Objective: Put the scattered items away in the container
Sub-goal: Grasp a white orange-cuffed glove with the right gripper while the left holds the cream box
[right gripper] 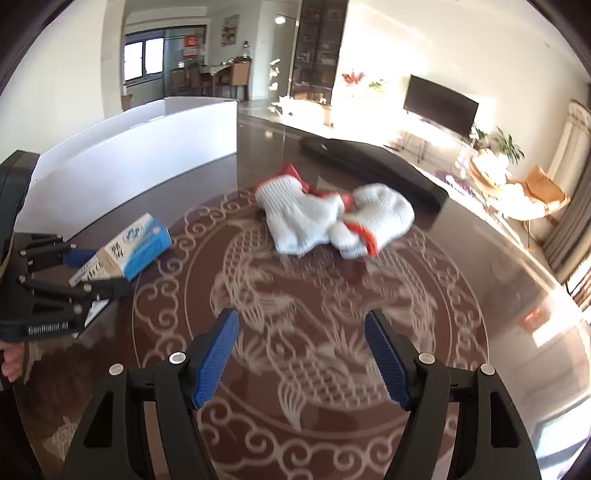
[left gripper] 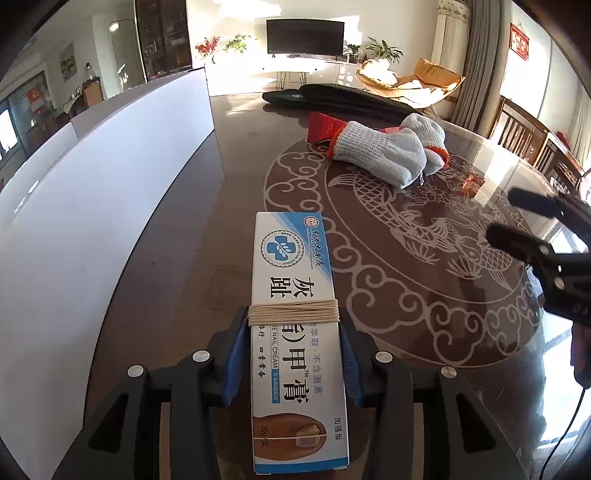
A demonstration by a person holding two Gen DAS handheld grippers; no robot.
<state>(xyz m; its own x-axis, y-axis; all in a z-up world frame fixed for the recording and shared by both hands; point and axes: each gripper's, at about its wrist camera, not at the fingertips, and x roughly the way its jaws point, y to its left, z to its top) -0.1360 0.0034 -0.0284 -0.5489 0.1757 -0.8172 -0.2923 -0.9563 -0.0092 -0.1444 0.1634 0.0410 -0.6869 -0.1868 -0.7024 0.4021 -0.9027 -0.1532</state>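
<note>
My left gripper pinches the light, stiff cream box at mid-length above the table beside the white container, while my right gripper gapes empty toward soft, floppy gloves, best pinched mid-bunch.

A home's living room: a dark flat-screen television on a low white console at top centre, leafy potted plants beside it, an orange-cushioned lounge chair upper right, long grey curtains, dark wooden dining chairs at right.
</note>
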